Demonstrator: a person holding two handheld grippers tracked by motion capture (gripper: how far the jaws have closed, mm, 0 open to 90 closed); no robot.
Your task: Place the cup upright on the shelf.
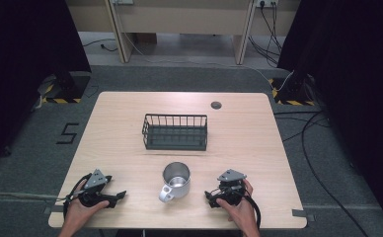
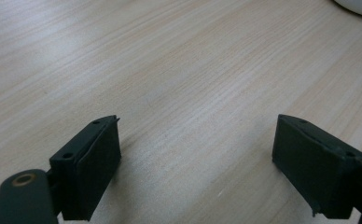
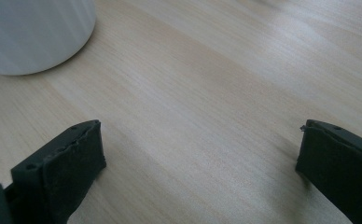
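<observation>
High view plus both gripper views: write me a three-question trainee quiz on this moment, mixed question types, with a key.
1. True or false: the mug stands inside the wire basket.
2. Multiple choice: the mug's handle points toward A) the basket, B) the person's side of the table, C) the round grommet.
3. Fill in: the left gripper and the right gripper both rest on the table with jaws ____.

Key
1. False. The mug stands upright on the table, in front of the basket, between the two grippers.
2. B, slightly toward the left gripper.
3. Open; each gripper view shows bare wood between the jaws.
</observation>
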